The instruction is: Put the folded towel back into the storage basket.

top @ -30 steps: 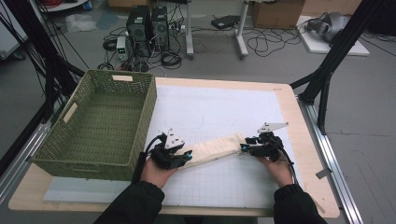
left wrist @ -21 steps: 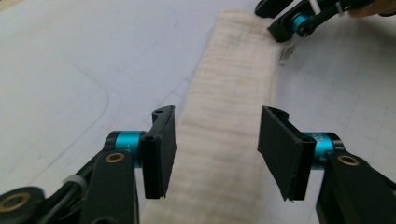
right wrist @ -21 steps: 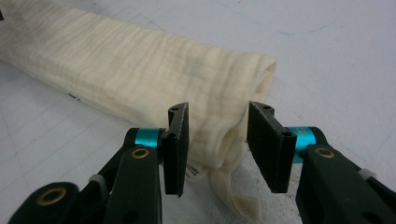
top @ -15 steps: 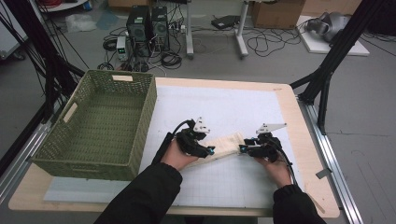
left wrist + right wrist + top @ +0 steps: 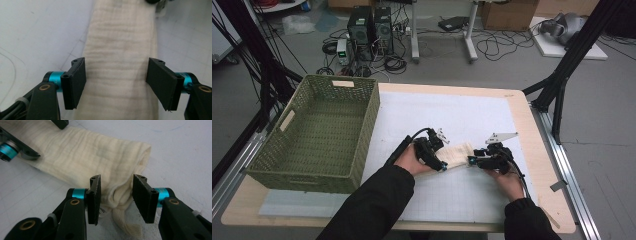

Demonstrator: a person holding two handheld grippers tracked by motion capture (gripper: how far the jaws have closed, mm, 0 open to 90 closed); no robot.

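A cream folded cloth lies as a long strip on the white grid mat. My left gripper sits over its left part. In the left gripper view the cloth runs away between the jaws of that gripper. The jaws have just been opening and stand wide at the strip's two edges, not pressing it. My right gripper is at the cloth's right end. In the right gripper view its jaws pinch the bunched end of the cloth, with a tail hanging below.
A green woven basket stands on the table's left side, close to my left forearm. The wooden table edge runs along the right. Computers and cables lie on the floor beyond the far edge.
My left hand has travelled right along the cloth toward the right gripper, and its jaws have spread apart. The stretch of cloth showing between the grippers is shorter. The right gripper has kept still.
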